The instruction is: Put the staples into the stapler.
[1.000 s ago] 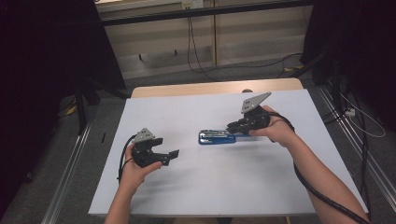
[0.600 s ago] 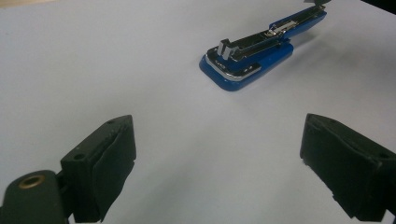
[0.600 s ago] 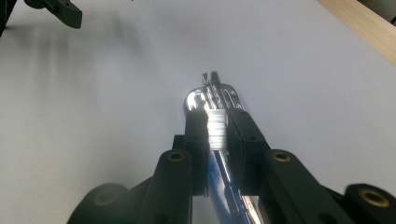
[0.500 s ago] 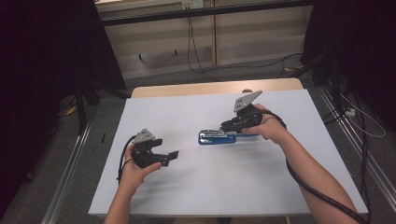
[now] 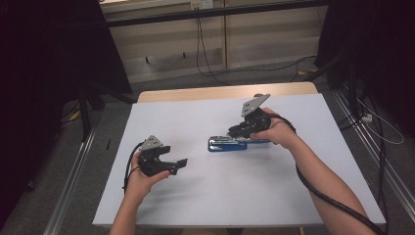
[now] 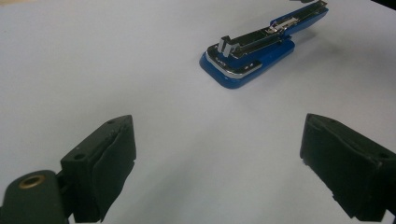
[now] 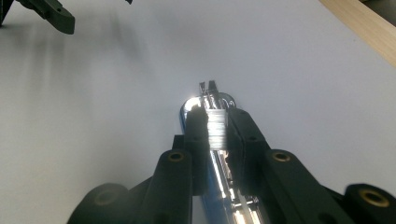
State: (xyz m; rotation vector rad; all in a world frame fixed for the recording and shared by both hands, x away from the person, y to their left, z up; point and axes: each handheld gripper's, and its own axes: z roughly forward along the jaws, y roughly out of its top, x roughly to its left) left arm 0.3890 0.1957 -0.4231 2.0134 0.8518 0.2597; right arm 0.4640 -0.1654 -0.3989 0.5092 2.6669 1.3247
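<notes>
The white surface (image 5: 230, 196) carries one thing, a blue stapler (image 5: 226, 144), lying just right of centre with its length running roughly from 9 to 3 o'clock and its top arm swung up, so the chrome staple channel is exposed. The right claw (image 5: 236, 131) sits over the stapler from the 3 o'clock end; in the right gripper view its jaws are drawn in narrow on a strip of staples (image 7: 216, 129) held right above the chrome channel (image 7: 219, 186). The step in hand looks like loading that strip, and doing it well probably means keeping the strip in line with the channel, lowering it level, and not squeezing hard enough to break it. The left claw (image 5: 177, 164) waits well apart at about 8 o'clock from the stapler, jaws spread wide and holding nothing, pointed toward it. It could usefully come in to steady the blue base (image 6: 243, 70), since the stapler may slide on the smooth sheet.
</notes>
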